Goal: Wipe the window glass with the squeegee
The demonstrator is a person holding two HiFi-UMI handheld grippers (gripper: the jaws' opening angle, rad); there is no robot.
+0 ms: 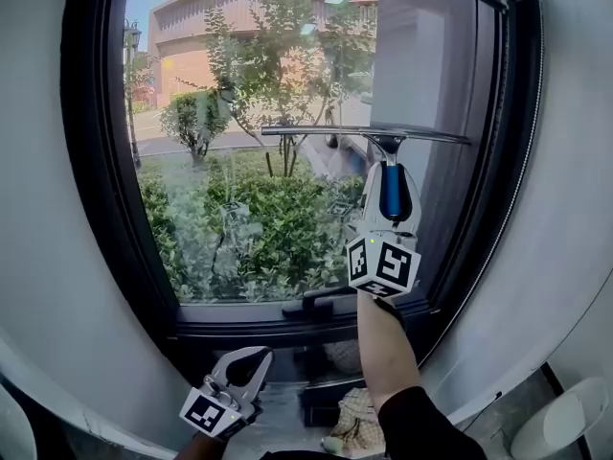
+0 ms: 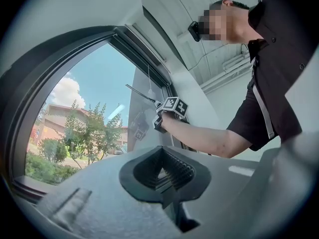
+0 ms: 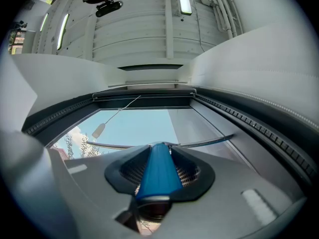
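The squeegee has a blue handle [image 1: 391, 190] and a long thin blade [image 1: 364, 133] lying level against the window glass [image 1: 239, 113], right of centre. My right gripper [image 1: 391, 204] is shut on that handle from below; in the right gripper view the blue handle [image 3: 158, 171] fills the jaws and the blade [image 3: 209, 143] crosses beyond. My left gripper [image 1: 251, 360] hangs low under the sill, away from the glass, shut with nothing in it [image 2: 164, 171]. The left gripper view shows the blade [image 2: 142, 94] raised on the pane.
A thick black window frame [image 1: 96, 161] rings the glass, with a black latch handle [image 1: 321, 302] on its bottom rail. A blind cord pull [image 3: 98, 130] hangs near the top. A crumpled cloth [image 1: 359, 415] lies below and a white bin [image 1: 565, 420] stands at lower right.
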